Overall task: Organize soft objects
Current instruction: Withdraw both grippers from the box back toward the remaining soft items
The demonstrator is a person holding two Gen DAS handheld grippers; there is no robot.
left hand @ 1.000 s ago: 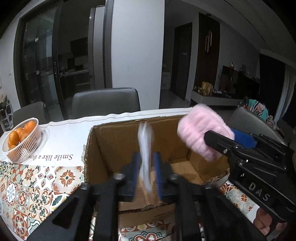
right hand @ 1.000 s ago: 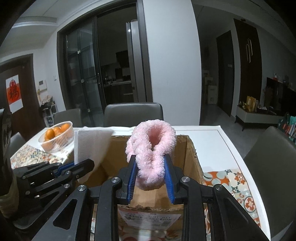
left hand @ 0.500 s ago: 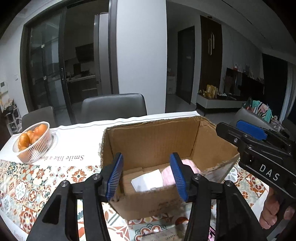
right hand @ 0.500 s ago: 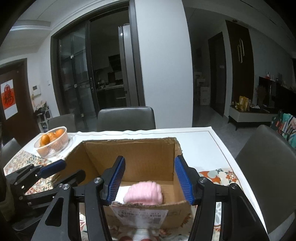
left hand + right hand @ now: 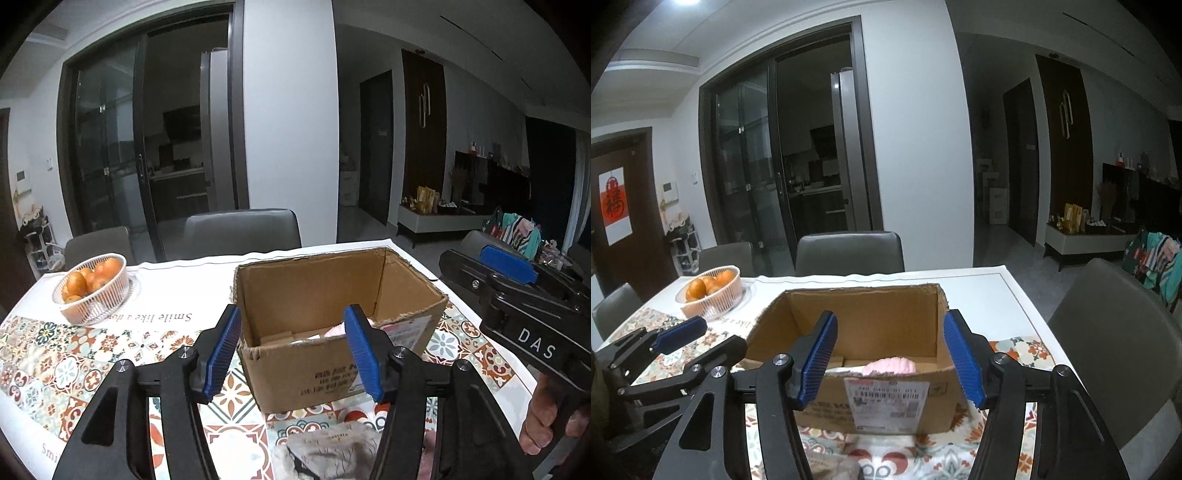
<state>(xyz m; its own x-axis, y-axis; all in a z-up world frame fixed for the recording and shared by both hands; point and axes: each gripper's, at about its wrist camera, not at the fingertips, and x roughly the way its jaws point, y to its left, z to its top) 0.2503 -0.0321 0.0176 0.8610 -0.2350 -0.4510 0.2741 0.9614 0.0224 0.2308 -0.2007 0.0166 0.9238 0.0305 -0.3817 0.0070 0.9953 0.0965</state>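
An open cardboard box (image 5: 399, 295) (image 5: 864, 321) stands on the patterned table. A fluffy pink soft item (image 5: 889, 366) lies inside it, by the near wall; a sliver of it shows in the left wrist view (image 5: 334, 330). A white cloth edge (image 5: 834, 369) lies beside it in the box. My left gripper (image 5: 291, 350) is open and empty, above the box's near left corner. My right gripper (image 5: 888, 356) is open and empty, above the box's near wall. A grey-beige soft cloth (image 5: 332, 448) lies on the table in front of the box.
A white basket of oranges (image 5: 92, 288) (image 5: 711, 291) stands at the far left of the table. Grey chairs (image 5: 242, 234) (image 5: 1108, 332) stand behind and to the right. The table's white edge (image 5: 1023, 295) runs along the right side.
Both grippers opened; the white cloth and the pink item dropped into the box. Both grippers have since pulled back and up, away from the box.
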